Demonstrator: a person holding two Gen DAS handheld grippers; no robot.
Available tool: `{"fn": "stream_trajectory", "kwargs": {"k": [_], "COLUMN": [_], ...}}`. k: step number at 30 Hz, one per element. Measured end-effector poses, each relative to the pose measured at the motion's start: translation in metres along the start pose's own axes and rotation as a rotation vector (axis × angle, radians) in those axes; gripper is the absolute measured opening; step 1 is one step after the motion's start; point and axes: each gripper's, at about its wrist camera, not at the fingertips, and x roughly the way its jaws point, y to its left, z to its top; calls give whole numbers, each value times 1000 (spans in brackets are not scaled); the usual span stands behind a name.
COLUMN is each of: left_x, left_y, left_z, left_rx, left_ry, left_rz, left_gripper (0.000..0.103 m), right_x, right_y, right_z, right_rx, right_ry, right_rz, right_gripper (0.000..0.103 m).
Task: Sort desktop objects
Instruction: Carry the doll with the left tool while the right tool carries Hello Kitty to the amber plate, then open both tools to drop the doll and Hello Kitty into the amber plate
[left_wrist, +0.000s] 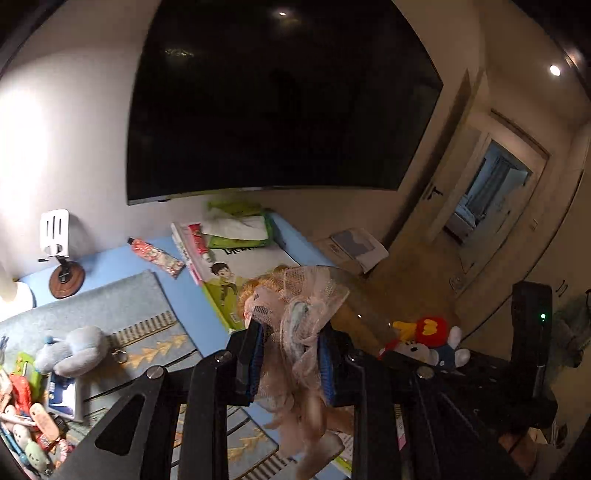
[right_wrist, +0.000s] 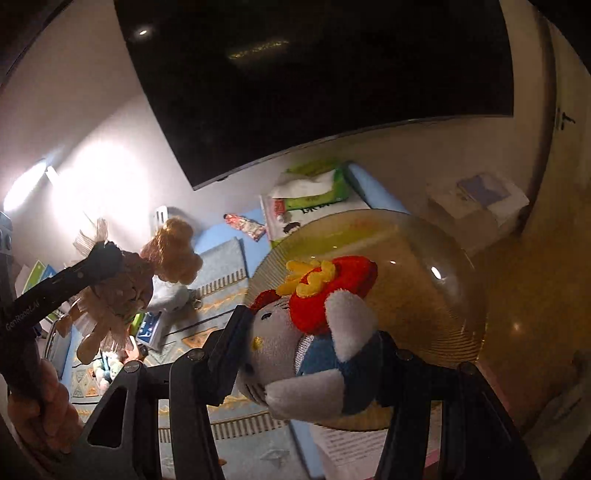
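Note:
My left gripper (left_wrist: 290, 328) is shut on a doll (left_wrist: 258, 295) with orange hair and a pale lace dress, its blue pads (left_wrist: 255, 362) pressing the body on both sides. The doll hangs above the blue desk (left_wrist: 192, 291). In the right wrist view this same doll (right_wrist: 170, 247) shows at the left, held in the left gripper (right_wrist: 107, 258) by a hand. My right gripper (right_wrist: 312, 332) is shut on a grey cat plush (right_wrist: 280, 343) with a red hat and blue clothes. Just beyond the plush lies an amber glass plate (right_wrist: 424, 258), which is also the plate (left_wrist: 354, 295) behind the doll.
A grey-blue mat (left_wrist: 110, 306) covers the desk, with a pale blue plush (left_wrist: 74, 350) and a pile of small items (left_wrist: 26, 417) at its left. At the back lie a picture book (left_wrist: 229, 273), green wipes (left_wrist: 240, 229) and a tube (left_wrist: 155, 254). A dark screen (left_wrist: 277, 103) hangs above.

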Motion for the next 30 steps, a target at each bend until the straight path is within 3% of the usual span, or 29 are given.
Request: {"fn": "stream_trajectory", "kwargs": {"k": [7, 17, 20, 22, 24, 30], "left_x": [77, 106, 110, 110, 104, 73], "left_y": [-23, -25, -27, -27, -25, -15], "left_z": [-20, -37, -40, -42, -44, -49], "left_rx": [26, 38, 54, 49, 35, 6], "left_ry": [153, 211, 227, 234, 229, 210], "left_rz": [-17, 9, 23, 24, 22, 28], "left_gripper": [22, 23, 31, 60, 74, 75], "right_x": [47, 63, 64, 63, 63, 52], "right_y": [-35, -54, -58, -60, -61, -58], "right_z": [-3, -8, -6, -7, -7, -5], "right_rx": [43, 38, 44, 43, 55, 89], "right_ry": [151, 202, 200, 200, 205, 172], "right_rz": [-53, -79, -88, -89, -87, -77], "right_gripper": [56, 57, 57, 57, 59, 63]}}
